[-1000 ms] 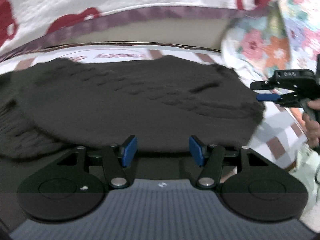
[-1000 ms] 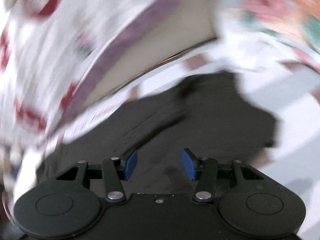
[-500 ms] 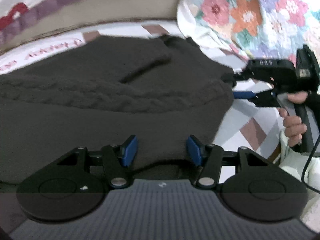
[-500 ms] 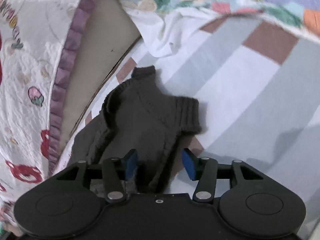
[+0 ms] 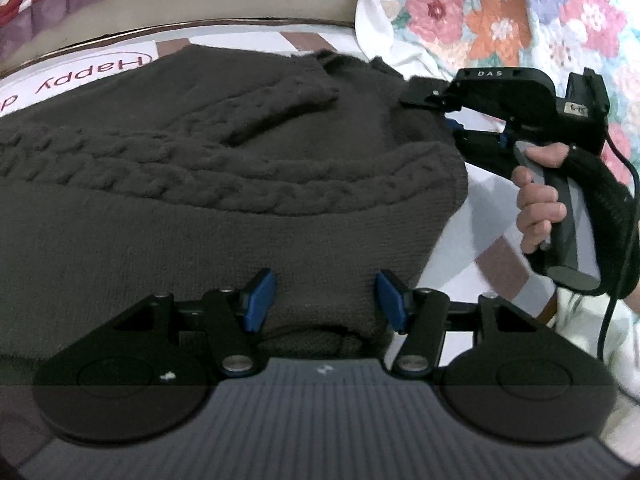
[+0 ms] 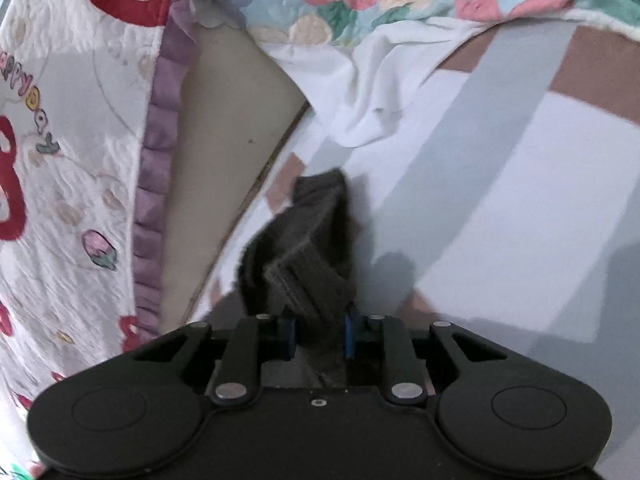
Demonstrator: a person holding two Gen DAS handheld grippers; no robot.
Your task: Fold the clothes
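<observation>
A dark brown cable-knit sweater [image 5: 224,184] lies spread on the checked bed sheet [image 5: 496,256]. My left gripper [image 5: 324,300] is open, its blue pads on either side of the sweater's near edge. My right gripper [image 6: 320,336] is shut on a bunched ribbed part of the sweater [image 6: 308,248] and holds it up off the sheet. In the left wrist view the right gripper [image 5: 452,124] sits at the sweater's far right edge, held by a hand.
A floral quilt [image 5: 520,12] is heaped at the back right. A white quilt with red figures and a purple ruffle [image 6: 80,160] lies along the left in the right wrist view. A beige headboard [image 6: 224,152] stands behind the sheet [image 6: 520,184].
My right gripper has closed on the sweater's edge and lifted it into a bunch. My left gripper has stayed open at the near edge, and its view has shifted slightly right.
</observation>
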